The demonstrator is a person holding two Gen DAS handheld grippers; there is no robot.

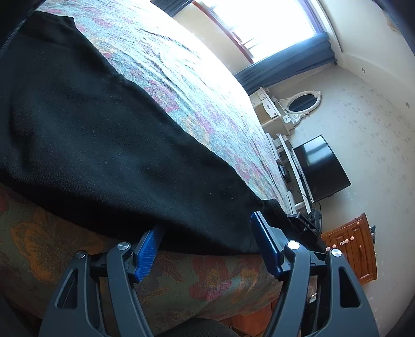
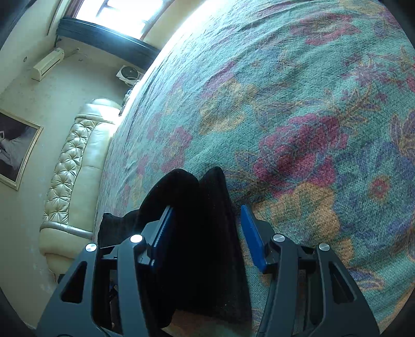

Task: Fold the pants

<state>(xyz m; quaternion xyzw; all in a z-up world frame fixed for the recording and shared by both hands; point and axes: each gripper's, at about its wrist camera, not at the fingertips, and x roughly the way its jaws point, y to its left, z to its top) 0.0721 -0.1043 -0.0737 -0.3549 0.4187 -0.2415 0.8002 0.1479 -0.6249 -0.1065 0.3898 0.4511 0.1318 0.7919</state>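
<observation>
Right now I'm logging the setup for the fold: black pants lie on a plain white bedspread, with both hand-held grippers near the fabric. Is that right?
Not quite: the bedspread is floral, teal with red and yellow flowers, as the right wrist view shows. The black pants do lie on it, with the left hand-held gripper and right hand-held gripper at the fabric.

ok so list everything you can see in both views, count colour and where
black fabric pants: one, black, spread on the bed, edge between both pairs of fingers
floral woven bedspread: one, teal with red and yellow flowers, covering the bed
window: one, bright, far wall
dark blue curtain: one, below the window
oval white-framed mirror: one, on the wall
black flat screen: one, by the wall
brown wooden cabinet: one, beside the bed
cream tufted headboard: one, bed end
framed picture: one, gold frame, wall
white air conditioner: one, high on wall
left gripper: one, black, blue fingers, open
right gripper: one, same, open around a pants fold
</observation>
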